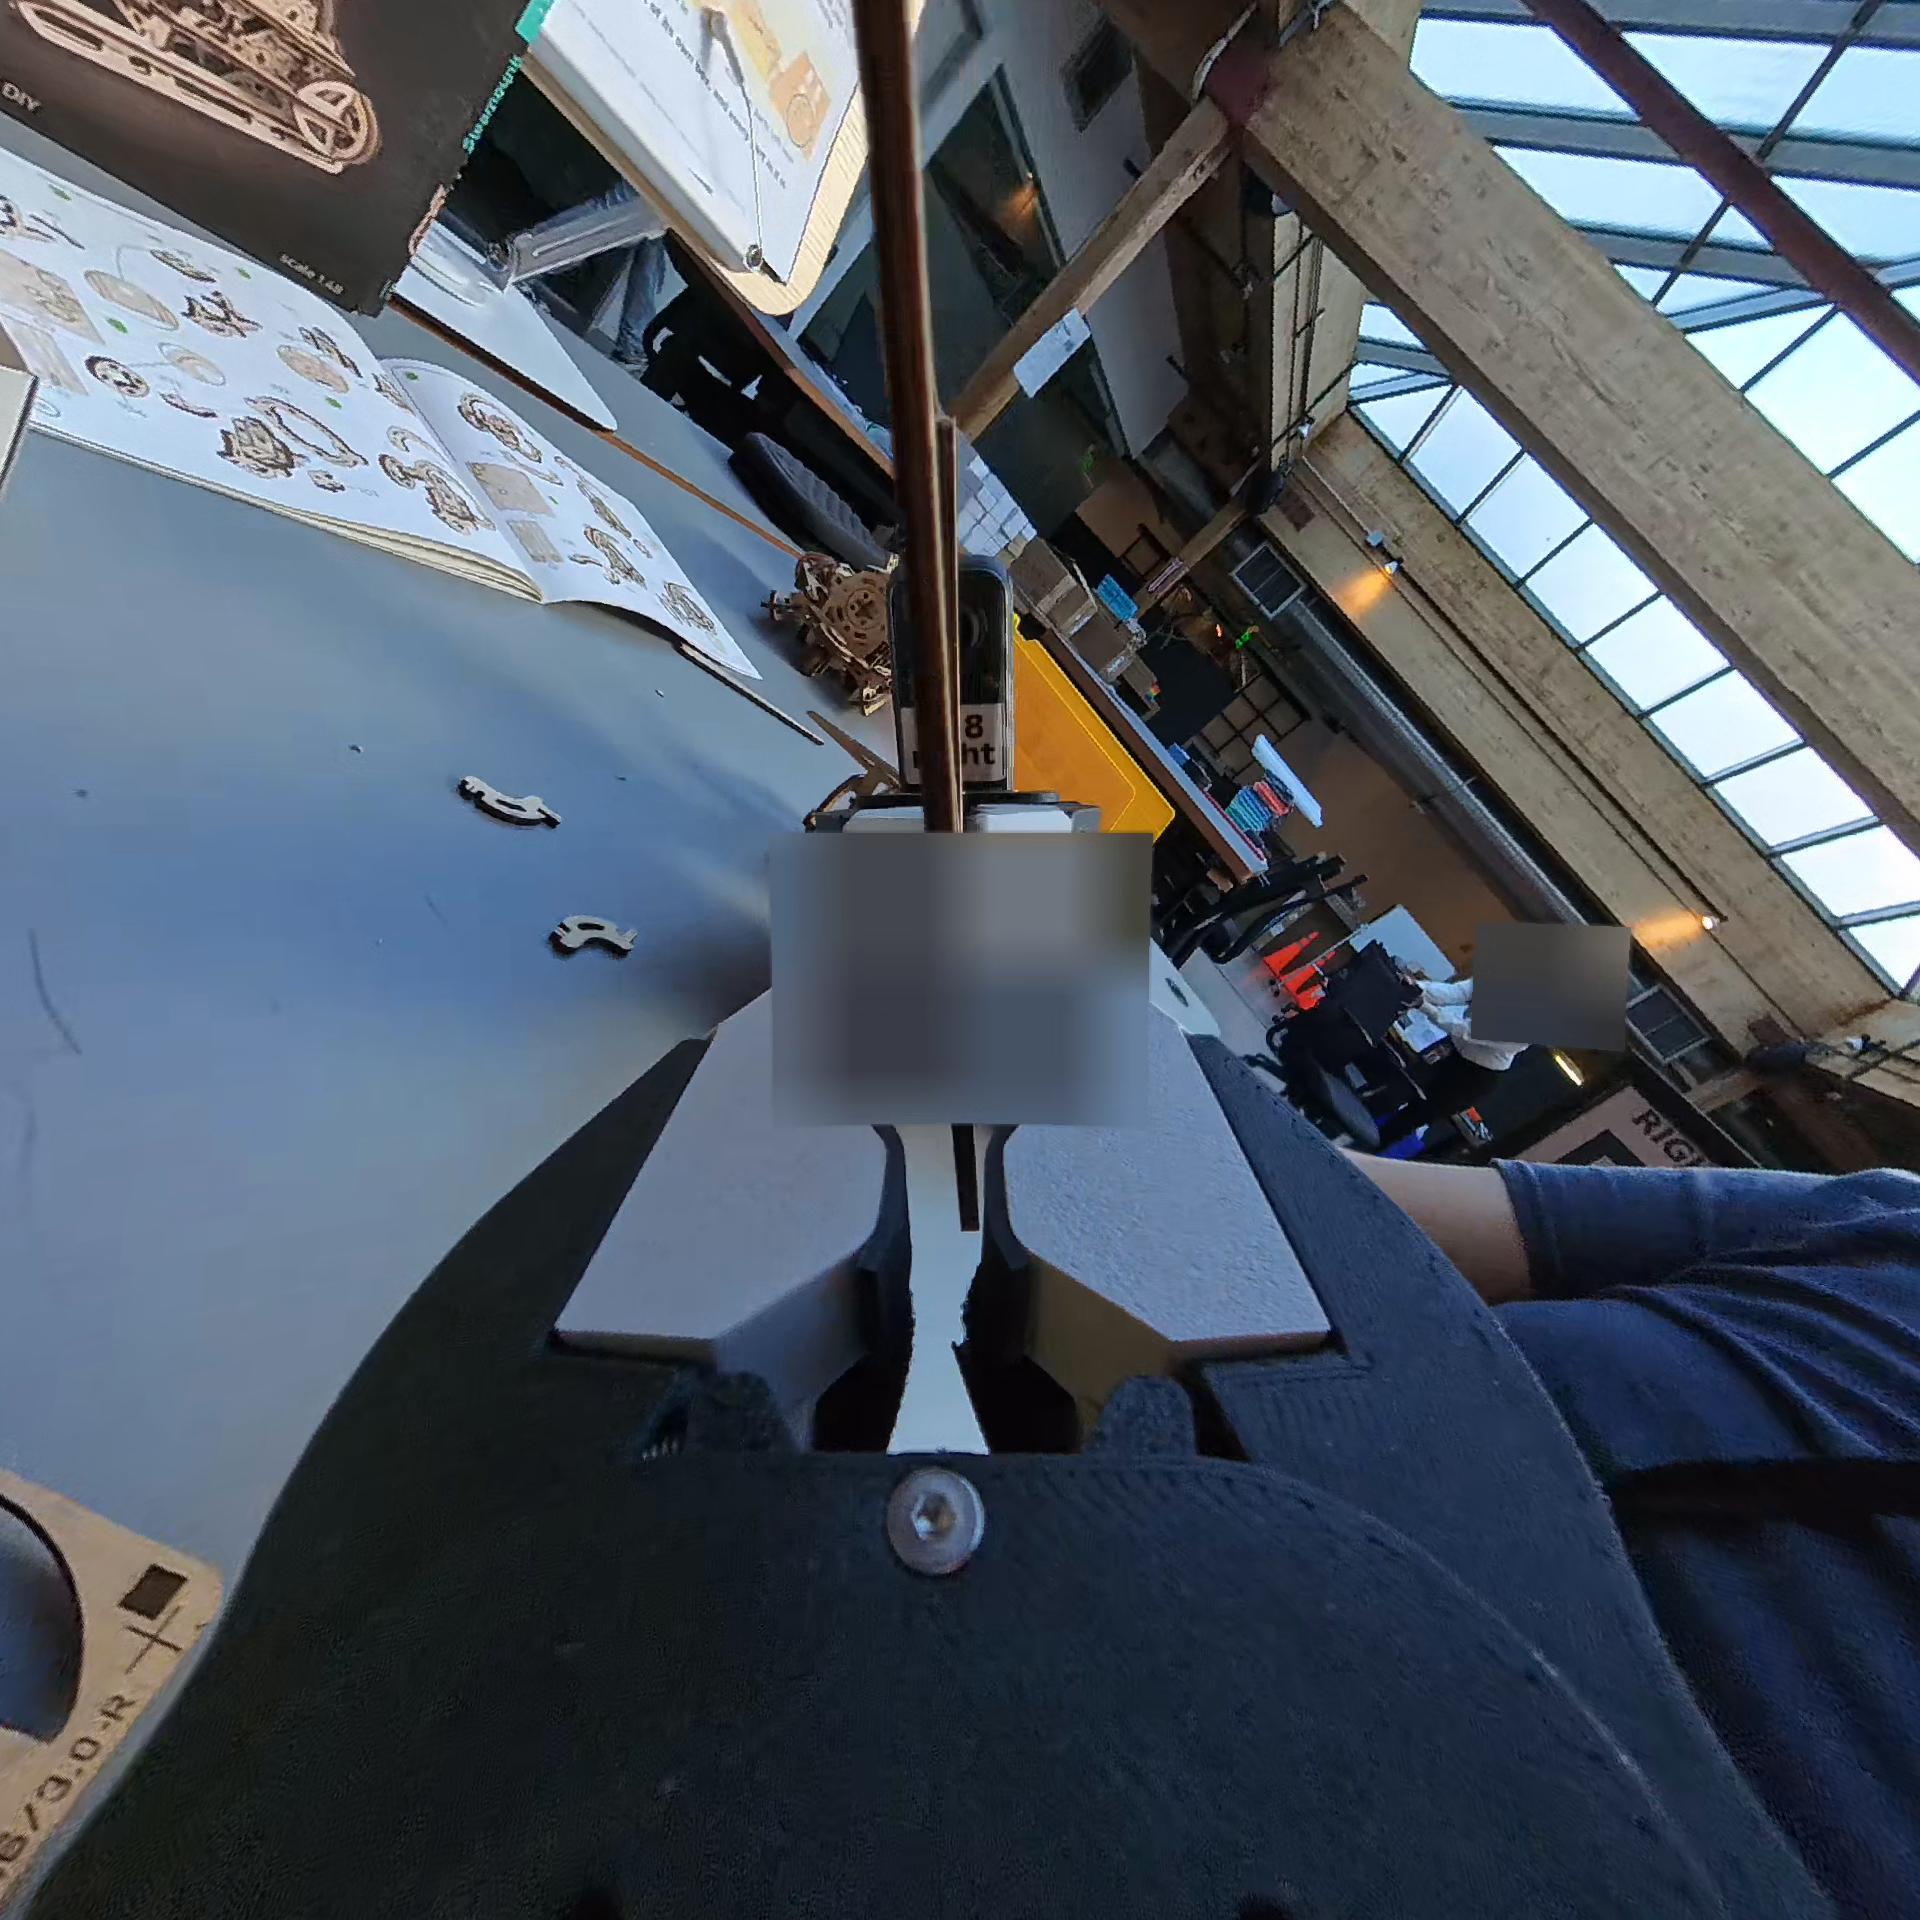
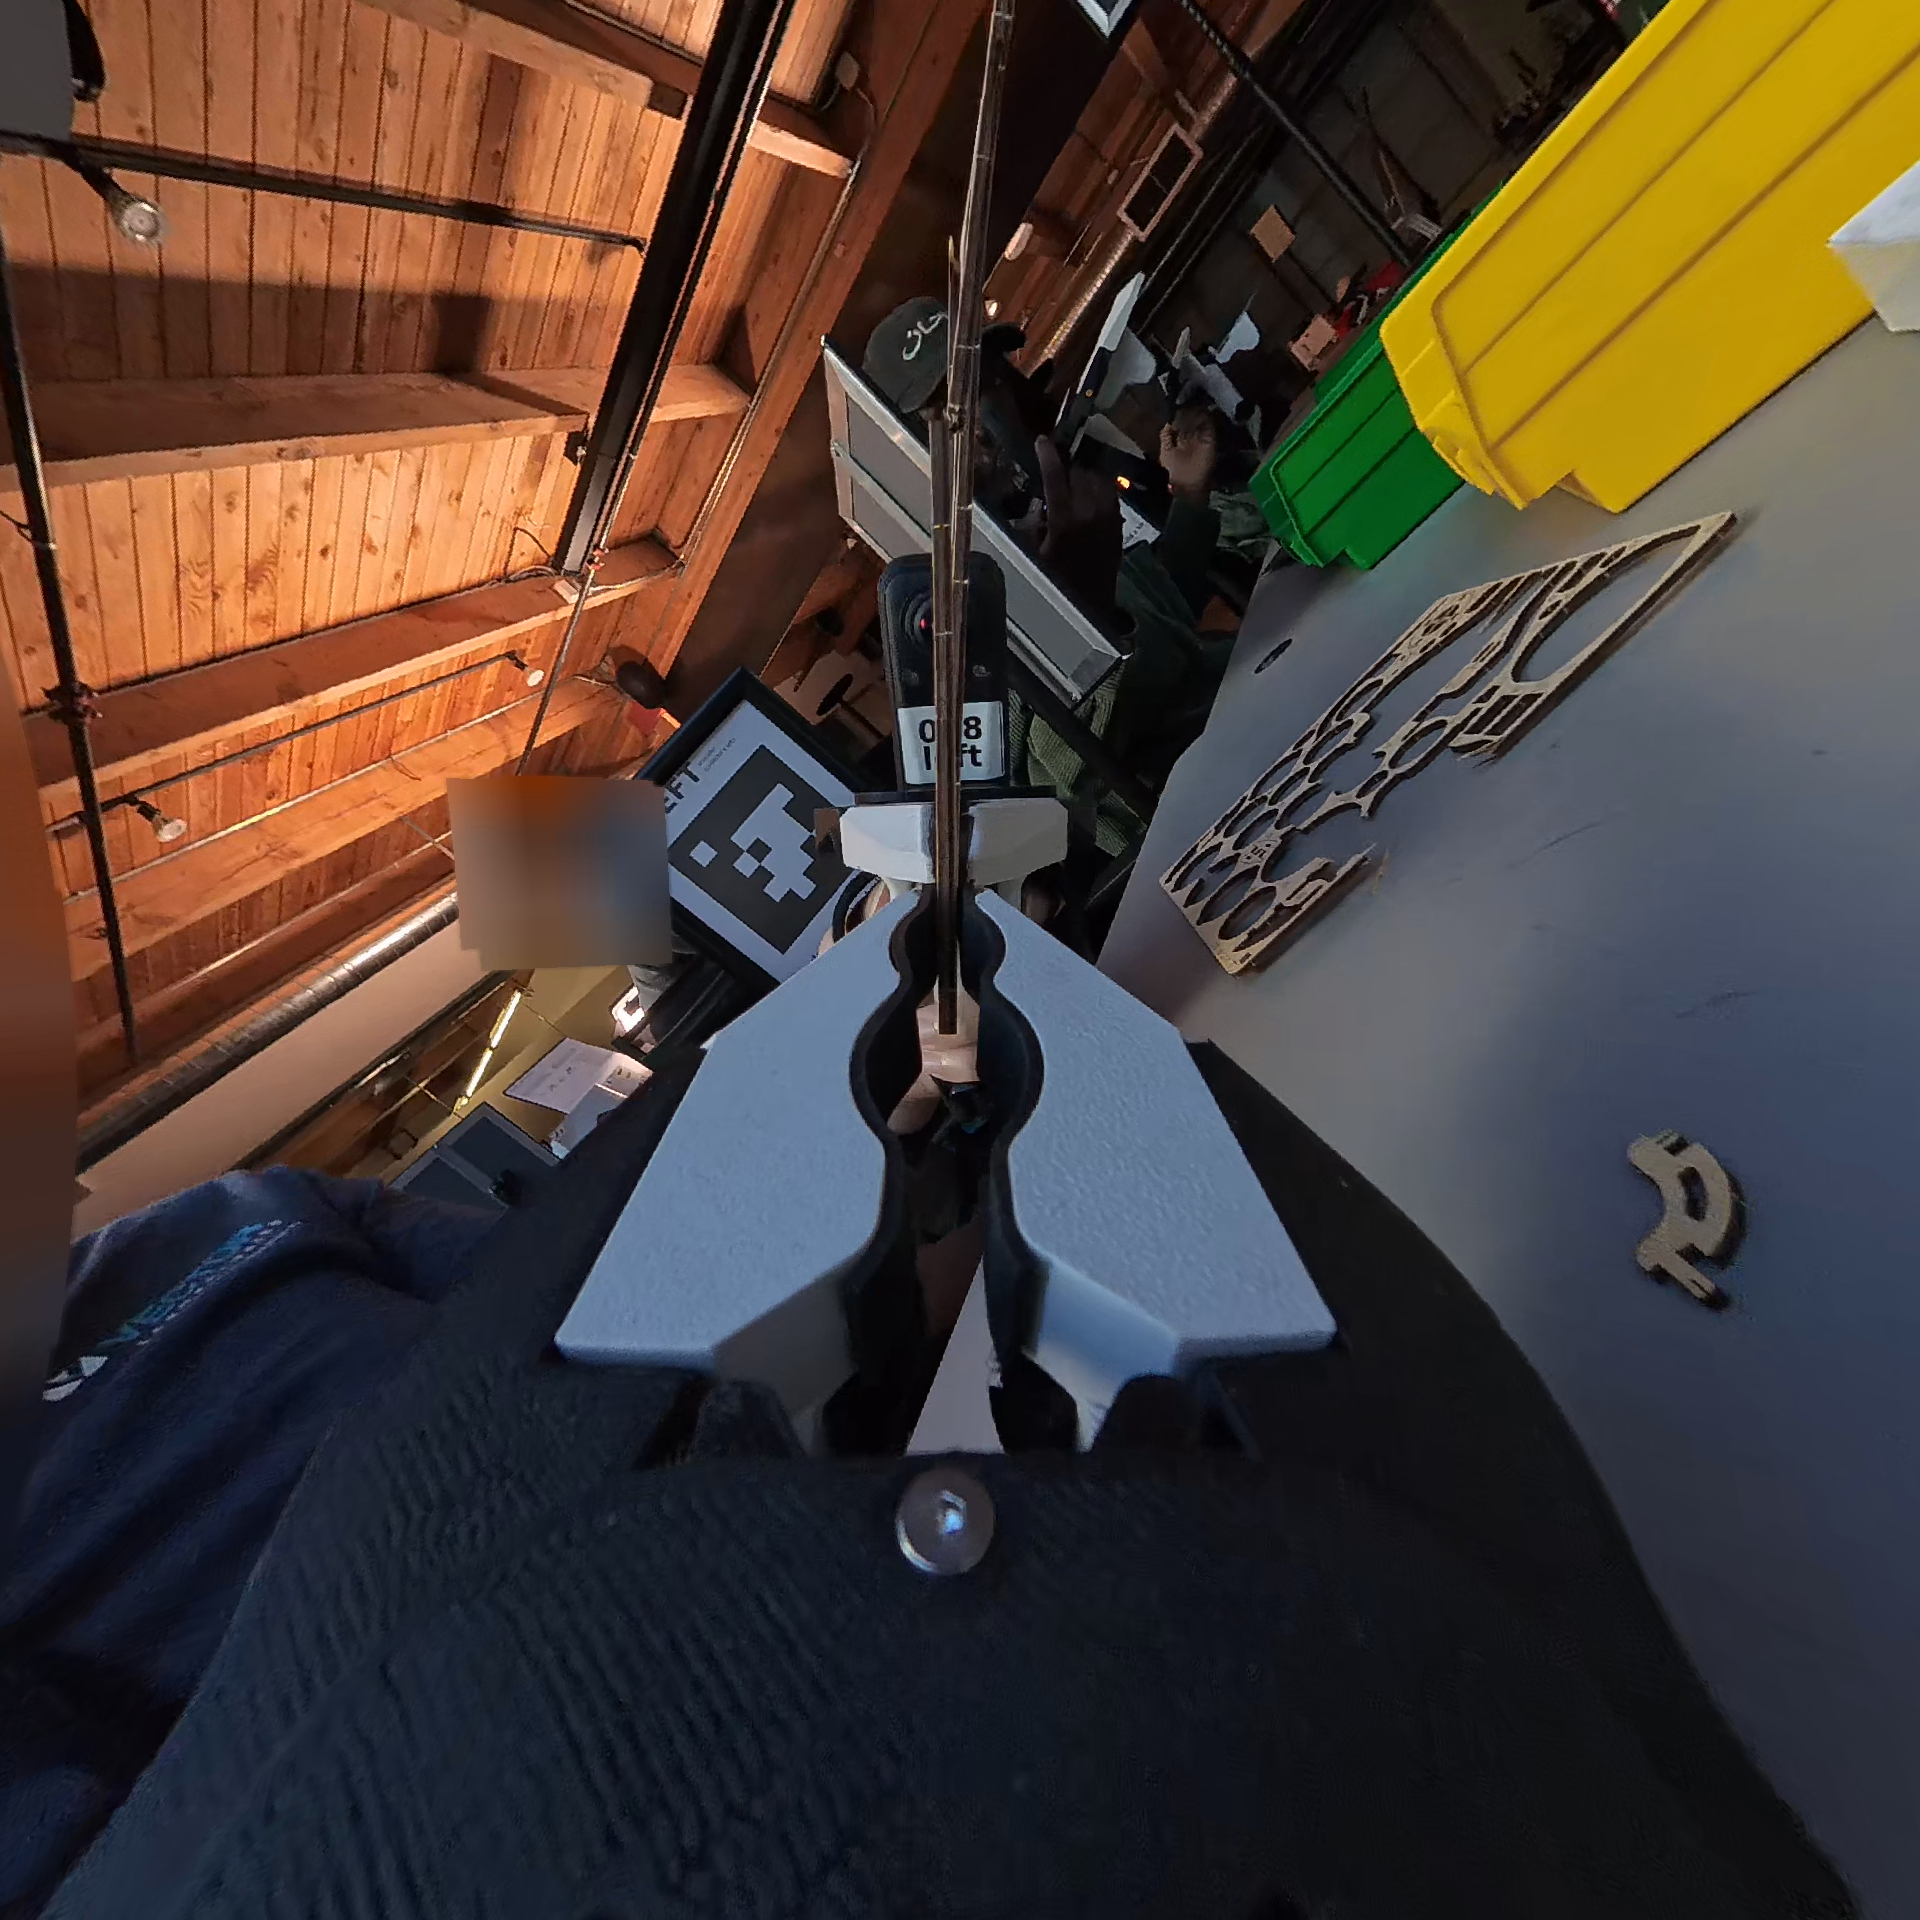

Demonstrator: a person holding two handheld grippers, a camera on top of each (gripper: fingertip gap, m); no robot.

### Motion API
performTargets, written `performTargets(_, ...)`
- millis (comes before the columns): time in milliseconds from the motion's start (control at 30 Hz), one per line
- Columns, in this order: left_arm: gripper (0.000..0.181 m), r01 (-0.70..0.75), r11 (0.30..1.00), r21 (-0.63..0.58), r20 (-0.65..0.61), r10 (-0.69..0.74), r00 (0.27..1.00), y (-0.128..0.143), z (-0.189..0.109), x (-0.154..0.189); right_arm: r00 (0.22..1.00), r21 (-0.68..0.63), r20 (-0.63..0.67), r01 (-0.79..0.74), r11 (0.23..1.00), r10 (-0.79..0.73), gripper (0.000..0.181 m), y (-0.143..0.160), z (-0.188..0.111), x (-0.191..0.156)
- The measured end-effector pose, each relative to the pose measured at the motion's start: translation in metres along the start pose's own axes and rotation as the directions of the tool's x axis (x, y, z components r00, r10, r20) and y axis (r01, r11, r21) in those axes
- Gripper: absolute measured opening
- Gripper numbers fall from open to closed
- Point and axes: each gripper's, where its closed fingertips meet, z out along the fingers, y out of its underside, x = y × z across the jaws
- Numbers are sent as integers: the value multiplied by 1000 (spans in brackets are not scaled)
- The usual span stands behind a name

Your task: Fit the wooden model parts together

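Observation:
A thin wooden sheet (image 1: 902, 312) shows edge-on as a dark strip, with a shorter second strip (image 1: 948, 540) beside it. My left gripper (image 1: 956, 1153) is shut on its near edge; a blur patch hides the fingertips. My right gripper (image 1: 956, 821) faces me across the sheet. In the right wrist view the same sheet (image 2: 954, 623) runs edge-on into my right gripper (image 2: 948, 935), which is shut on it. The left gripper (image 2: 951, 836) sits opposite, touching the sheet. Loose small wooden parts (image 1: 509, 805) (image 1: 592, 935) (image 2: 1688, 1226) lie on the grey table (image 1: 260, 935).
An open instruction booklet (image 1: 312, 416), a dark kit box (image 1: 208, 104) and a partly built wooden model (image 1: 831, 623) lie at the back. A cut-out wooden sheet (image 2: 1455, 748) lies near yellow (image 2: 1662, 260) and green (image 2: 1351, 488) bins. Another sheet's corner (image 1: 94, 1662) lies close by. The grippers are tip to tip, or close to it.

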Motion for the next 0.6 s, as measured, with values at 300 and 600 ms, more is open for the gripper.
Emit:
performTargets(300,1,2,1000,3,-23,-2,1000,2,5,-4,999,-47,-38,13,999,-15,1,4,0,4)
performTargets(600,1,5,999,45,5,-5,1000,7,2,-8,998,-67,-62,7,998,-11,5,8,1,7)
